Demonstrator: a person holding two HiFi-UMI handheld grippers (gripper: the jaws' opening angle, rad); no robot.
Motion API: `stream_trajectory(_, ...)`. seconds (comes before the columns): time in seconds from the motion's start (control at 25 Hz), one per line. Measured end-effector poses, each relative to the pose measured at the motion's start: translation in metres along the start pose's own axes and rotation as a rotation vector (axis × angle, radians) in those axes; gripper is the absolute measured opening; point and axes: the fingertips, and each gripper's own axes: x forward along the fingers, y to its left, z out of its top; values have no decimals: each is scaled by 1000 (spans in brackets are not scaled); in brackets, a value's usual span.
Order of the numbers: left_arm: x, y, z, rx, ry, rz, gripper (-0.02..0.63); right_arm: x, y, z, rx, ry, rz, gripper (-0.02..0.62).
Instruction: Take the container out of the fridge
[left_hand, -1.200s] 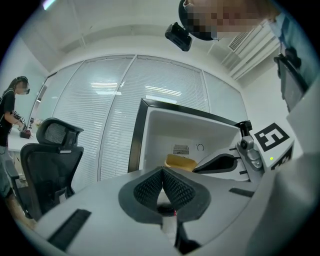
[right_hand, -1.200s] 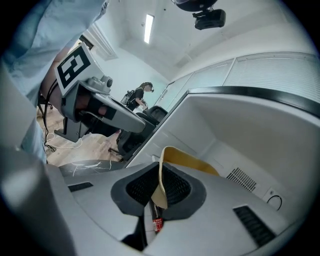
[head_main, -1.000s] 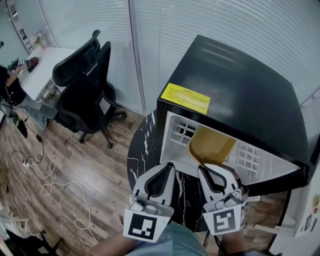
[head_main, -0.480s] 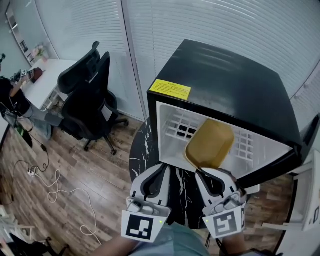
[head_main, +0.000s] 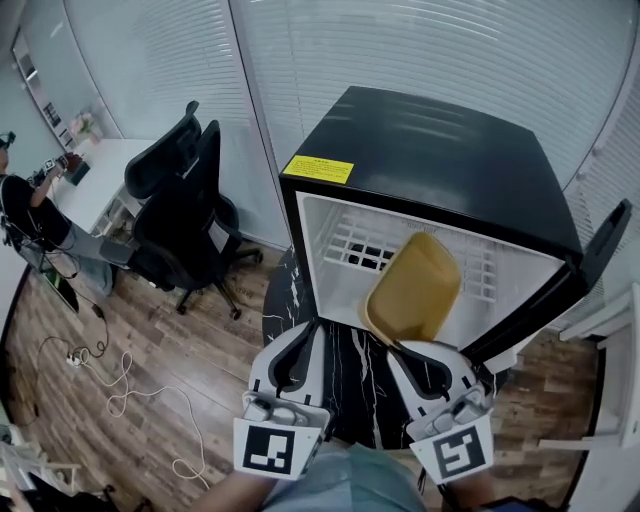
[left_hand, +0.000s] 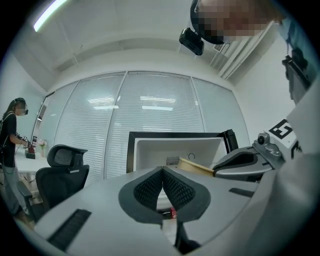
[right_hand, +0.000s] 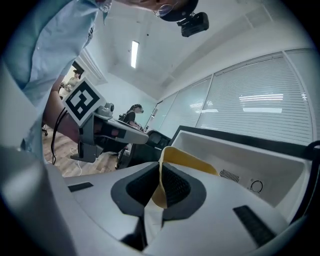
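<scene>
Head view: one black fridge (head_main: 440, 160) stands open beyond your fingertips. Its single yellow label (head_main: 317, 169) carries print too small to read. Your right gripper (head_main: 413, 348) pinches the rim of the one yellow container (head_main: 415, 285), which tilts up just ahead of the fingertips, in front of the fridge's opening.

Left gripper view: your left gripper (left_hand: 162, 169) is closed and empty, its two pads meeting.

Right gripper view: the two pads clamp the container's thin yellow wall between them.
</scene>
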Motion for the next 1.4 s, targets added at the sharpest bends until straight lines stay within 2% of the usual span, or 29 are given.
stream_trajectory(0.24, -13, 0, 15, 44, -30, 36, 14, -28, -2, 22, 53, -105, -10, 31)
stream_trajectory(0.44, -26, -10, 49, 60, -91, 53, 14, -50, -9, 53, 95, -226, -4, 31)
stream_trajectory(0.64, -34, -23, 72, 80, -146, 56, 14, -63, -15, 74, 123, -286, -2, 31)
stream_trajectory(1.4, -32, -31, 77, 80, -169, 73, 14, -59, -17, 78, 129, -319, 28, 29)
